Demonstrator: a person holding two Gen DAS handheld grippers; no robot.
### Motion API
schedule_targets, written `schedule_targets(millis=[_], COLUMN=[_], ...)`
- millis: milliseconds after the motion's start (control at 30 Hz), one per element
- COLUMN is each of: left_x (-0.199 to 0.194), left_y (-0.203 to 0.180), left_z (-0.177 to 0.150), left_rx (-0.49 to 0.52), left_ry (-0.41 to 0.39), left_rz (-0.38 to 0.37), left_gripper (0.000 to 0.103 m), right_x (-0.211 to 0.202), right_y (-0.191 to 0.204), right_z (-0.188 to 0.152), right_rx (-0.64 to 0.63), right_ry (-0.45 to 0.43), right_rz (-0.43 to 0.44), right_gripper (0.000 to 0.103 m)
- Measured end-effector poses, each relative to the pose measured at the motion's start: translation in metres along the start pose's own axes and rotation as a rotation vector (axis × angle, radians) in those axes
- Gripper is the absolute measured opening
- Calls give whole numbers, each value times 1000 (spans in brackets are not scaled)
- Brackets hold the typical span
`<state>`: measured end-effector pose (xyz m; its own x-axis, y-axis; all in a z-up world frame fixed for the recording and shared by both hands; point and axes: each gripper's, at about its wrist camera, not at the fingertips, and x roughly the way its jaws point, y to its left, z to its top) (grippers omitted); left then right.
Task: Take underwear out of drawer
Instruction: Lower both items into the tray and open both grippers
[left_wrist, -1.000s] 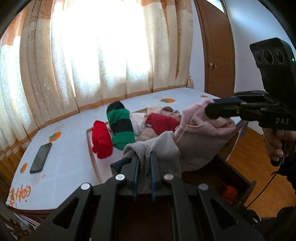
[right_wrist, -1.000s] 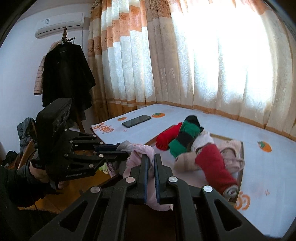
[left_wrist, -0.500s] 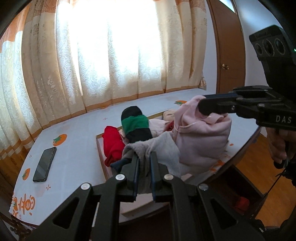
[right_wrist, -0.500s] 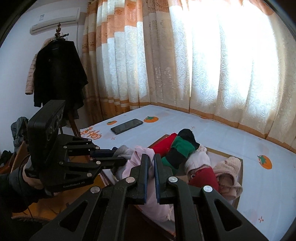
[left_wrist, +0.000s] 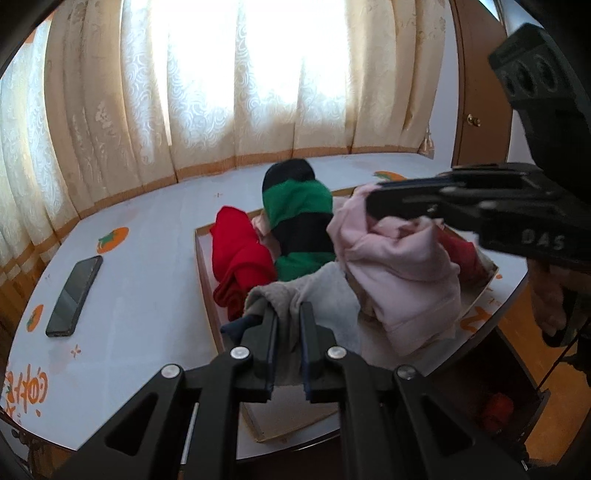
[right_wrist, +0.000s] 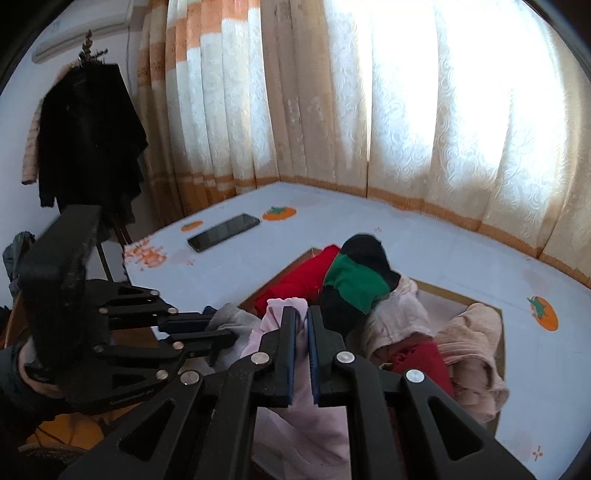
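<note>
My left gripper (left_wrist: 288, 314) is shut on a grey fleecy garment (left_wrist: 325, 291), which hangs just past its fingertips. My right gripper (right_wrist: 301, 314) is shut on a pink fleecy garment (right_wrist: 306, 424) that droops below its fingers. In the left wrist view the right gripper (left_wrist: 371, 201) comes in from the right with the pink garment (left_wrist: 402, 284) dangling over the tray's near right part. The right wrist view has the left gripper (right_wrist: 225, 328) at the left with the grey garment (right_wrist: 236, 319). The open drawer (left_wrist: 509, 369) lies low on the right, under the table edge, with something red inside.
A shallow wooden-rimmed tray (left_wrist: 201, 266) on the white table (left_wrist: 140, 280) holds rolled clothes: red (left_wrist: 236, 254), green-and-black (left_wrist: 299, 221), and pale ones (right_wrist: 476, 339). A black phone (left_wrist: 74, 295) lies left of it. Curtains close off the back, a dark coat (right_wrist: 88, 129) hangs far left, and a door (left_wrist: 476, 92) stands right.
Both grippers have moved forward over the table, each still carrying its garment. The tray now looks nearer and the open drawer has dropped toward the lower right edge.
</note>
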<state>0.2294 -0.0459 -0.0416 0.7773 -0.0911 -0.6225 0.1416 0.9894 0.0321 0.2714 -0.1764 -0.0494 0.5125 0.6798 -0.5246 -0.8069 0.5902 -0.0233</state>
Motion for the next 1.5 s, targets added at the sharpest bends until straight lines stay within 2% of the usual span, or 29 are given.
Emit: schedule_targets(millis=[367, 433, 700, 933, 1067, 1167, 1267, 1367, 1467, 1500], left_x=[11, 14, 17, 15, 15, 15, 14, 13, 10, 9], left_y=[1, 0, -1, -5, -6, -6, -7, -7, -8, -8], left_z=[-10, -12, -15, -17, -19, -19, -19, -19, -19, -19], left_rx=[-10, -9, -3, 11, 9, 10, 9, 7, 8, 7], left_ry=[21, 26, 27, 22, 18, 20, 18, 14, 9, 5], left_rz=[-9, -7, -1, 4, 4, 2, 5, 5, 9, 12], left_gripper=[10, 15, 16, 21, 30, 32, 40, 45, 50, 53], right_x=[49, 55, 62, 62, 59, 58, 56, 54, 53, 51], right_y=[-5, -4, -3, -4, -3, -3, 0, 2, 2, 1], right_z=[-14, -18, -25, -27, -28, -28, -28, -27, -27, -27], right_rx=[35, 30, 42, 47, 48, 49, 38, 29, 30, 35], right_ry=[98, 113, 138, 142, 127, 124, 126, 128, 122, 117], right_rz=[4, -3, 14, 15, 8, 5, -5, -13, -24, -30], right_gripper=[8, 8, 8, 9, 10, 13, 17, 29, 50, 60])
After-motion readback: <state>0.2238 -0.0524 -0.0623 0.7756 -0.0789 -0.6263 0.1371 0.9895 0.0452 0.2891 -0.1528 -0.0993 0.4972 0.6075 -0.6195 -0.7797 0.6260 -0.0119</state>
